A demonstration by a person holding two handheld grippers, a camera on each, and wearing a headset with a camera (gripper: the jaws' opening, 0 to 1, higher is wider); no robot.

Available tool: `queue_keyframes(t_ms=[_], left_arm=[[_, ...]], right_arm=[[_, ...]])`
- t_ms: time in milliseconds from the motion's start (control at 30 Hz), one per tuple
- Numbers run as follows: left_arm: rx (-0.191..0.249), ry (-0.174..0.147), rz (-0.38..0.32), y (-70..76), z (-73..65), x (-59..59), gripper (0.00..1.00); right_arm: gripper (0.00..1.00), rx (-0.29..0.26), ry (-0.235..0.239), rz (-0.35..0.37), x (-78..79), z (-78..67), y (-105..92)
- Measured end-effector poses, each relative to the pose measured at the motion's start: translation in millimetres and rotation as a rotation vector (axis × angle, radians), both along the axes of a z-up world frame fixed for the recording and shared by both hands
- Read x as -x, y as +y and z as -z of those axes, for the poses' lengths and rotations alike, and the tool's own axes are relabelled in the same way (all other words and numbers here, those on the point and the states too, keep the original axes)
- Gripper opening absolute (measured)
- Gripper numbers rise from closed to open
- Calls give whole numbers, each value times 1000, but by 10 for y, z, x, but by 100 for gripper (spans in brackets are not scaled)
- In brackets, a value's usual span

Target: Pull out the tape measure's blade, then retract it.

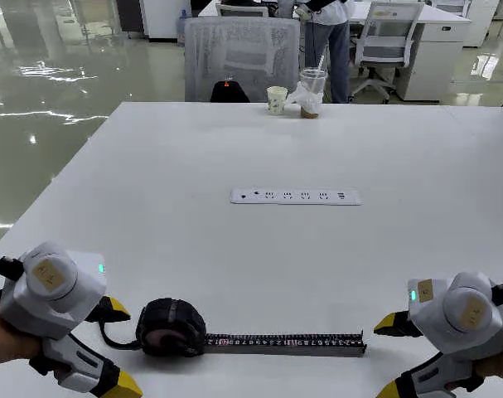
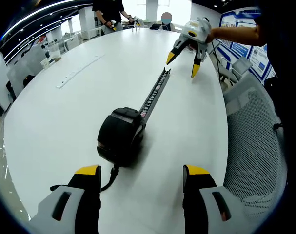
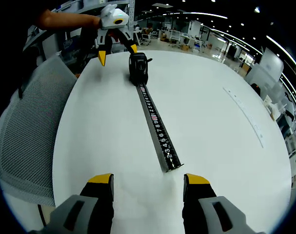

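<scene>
A black tape measure (image 1: pixel 170 327) lies on the white table (image 1: pixel 259 149) near its front edge. Its dark blade (image 1: pixel 284 342) is drawn out to the right, flat on the table. My left gripper (image 1: pixel 123 347) stands open just left of the case, holding nothing. In the left gripper view the case (image 2: pixel 121 134) sits just ahead of the open left gripper (image 2: pixel 142 170). My right gripper (image 1: pixel 385 356) is open a little past the blade's tip. In the right gripper view the blade's end (image 3: pixel 172 166) lies just ahead of the open right gripper (image 3: pixel 148 179), apart from both fingers.
A white power strip (image 1: pixel 295 196) lies mid-table. Two cups (image 1: pixel 277 99) stand at the far edge beside a mesh chair (image 1: pixel 241 58). A person (image 1: pixel 326 41) stands behind. Another mesh chair (image 2: pixel 255 126) is at the table's near side.
</scene>
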State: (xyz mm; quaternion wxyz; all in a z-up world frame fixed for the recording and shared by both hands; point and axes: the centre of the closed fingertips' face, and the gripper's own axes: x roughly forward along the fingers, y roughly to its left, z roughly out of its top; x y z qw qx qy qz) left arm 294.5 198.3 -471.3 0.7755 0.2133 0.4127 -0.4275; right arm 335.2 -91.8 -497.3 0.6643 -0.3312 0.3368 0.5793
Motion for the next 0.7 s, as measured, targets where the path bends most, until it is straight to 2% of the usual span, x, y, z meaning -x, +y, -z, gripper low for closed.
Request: queue_keyframes(t_ms=[333,533,700], left_arm=[[47,0,-67,-4,-3,167,68],[88,-23,-125,-41,-52,246,69],[123,-45,-172,-107,-82,337,71]], right_arm=[[64,-43,8,80,167,-25,26],[68,-81,6,141,223,-59,17],[72,-119,7,180,331,-96,33]])
